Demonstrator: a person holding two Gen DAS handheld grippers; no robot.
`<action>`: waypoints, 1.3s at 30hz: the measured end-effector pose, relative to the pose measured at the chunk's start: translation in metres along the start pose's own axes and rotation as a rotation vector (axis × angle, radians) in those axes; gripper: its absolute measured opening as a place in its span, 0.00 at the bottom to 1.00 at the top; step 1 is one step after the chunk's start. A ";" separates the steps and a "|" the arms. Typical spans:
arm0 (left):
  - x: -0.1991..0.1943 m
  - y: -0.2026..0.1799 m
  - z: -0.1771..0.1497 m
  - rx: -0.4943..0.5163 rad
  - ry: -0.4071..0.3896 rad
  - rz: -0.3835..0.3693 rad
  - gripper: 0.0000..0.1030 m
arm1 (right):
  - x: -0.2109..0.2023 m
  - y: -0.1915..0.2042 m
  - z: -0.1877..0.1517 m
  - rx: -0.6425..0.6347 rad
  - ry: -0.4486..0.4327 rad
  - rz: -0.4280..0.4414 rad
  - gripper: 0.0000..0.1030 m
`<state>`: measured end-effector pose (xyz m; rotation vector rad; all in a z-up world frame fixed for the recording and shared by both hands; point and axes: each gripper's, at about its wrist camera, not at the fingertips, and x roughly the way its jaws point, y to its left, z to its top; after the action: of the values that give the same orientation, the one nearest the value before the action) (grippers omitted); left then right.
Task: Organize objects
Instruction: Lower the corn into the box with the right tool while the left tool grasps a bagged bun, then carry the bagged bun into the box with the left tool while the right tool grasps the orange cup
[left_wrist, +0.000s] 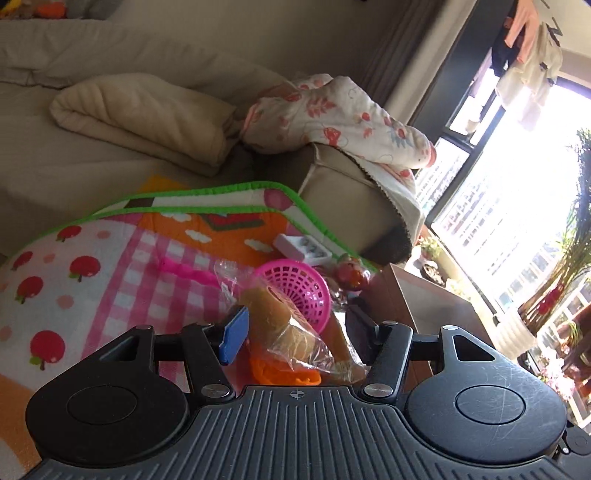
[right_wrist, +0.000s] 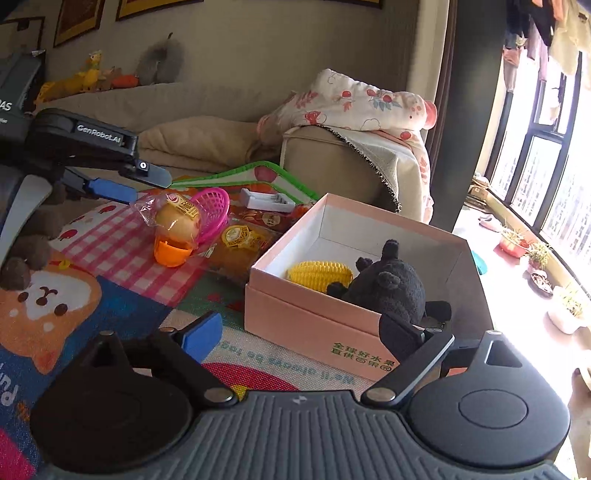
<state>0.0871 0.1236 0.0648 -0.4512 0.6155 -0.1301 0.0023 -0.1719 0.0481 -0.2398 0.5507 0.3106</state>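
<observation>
Currently my left gripper (left_wrist: 295, 328), jaws spread astride the clear-wrapped tan bun (left_wrist: 280, 314), must close, then carry it toward the pink cardboard box (right_wrist: 314, 314) at 3 o'clock; my right gripper (right_wrist: 306, 332) idles, jaws spread.

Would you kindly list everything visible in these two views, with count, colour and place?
box: one, pink, on mat, right of the toys
corn toy: one, yellow, inside box
plush: one, black, inside box beside corn
wrapped bun: one, yellow-brown in clear wrapper, between the left fingers
orange cup: one, on mat beneath bun
basket: one, pink, tipped behind bun
snack pack: one, yellow-brown, left of box
white tray: one, behind basket
mat: one, multicoloured, green-edged
sofa: one, beige, behind mat
floral blanket: one, white and red, over sofa arm
left gripper: around bun
right gripper: open, near box
</observation>
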 end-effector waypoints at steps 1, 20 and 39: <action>0.012 0.000 0.005 -0.009 0.021 0.019 0.61 | -0.001 0.000 -0.001 -0.002 -0.003 0.001 0.95; -0.049 0.036 -0.023 0.035 -0.011 0.001 0.51 | 0.002 0.041 0.021 -0.086 -0.020 0.092 0.98; -0.097 0.080 -0.060 0.041 -0.013 0.056 0.51 | 0.135 0.130 0.066 -0.062 0.133 0.122 0.63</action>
<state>-0.0279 0.1970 0.0365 -0.3943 0.6111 -0.0860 0.0973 -0.0009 0.0108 -0.2884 0.6890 0.4326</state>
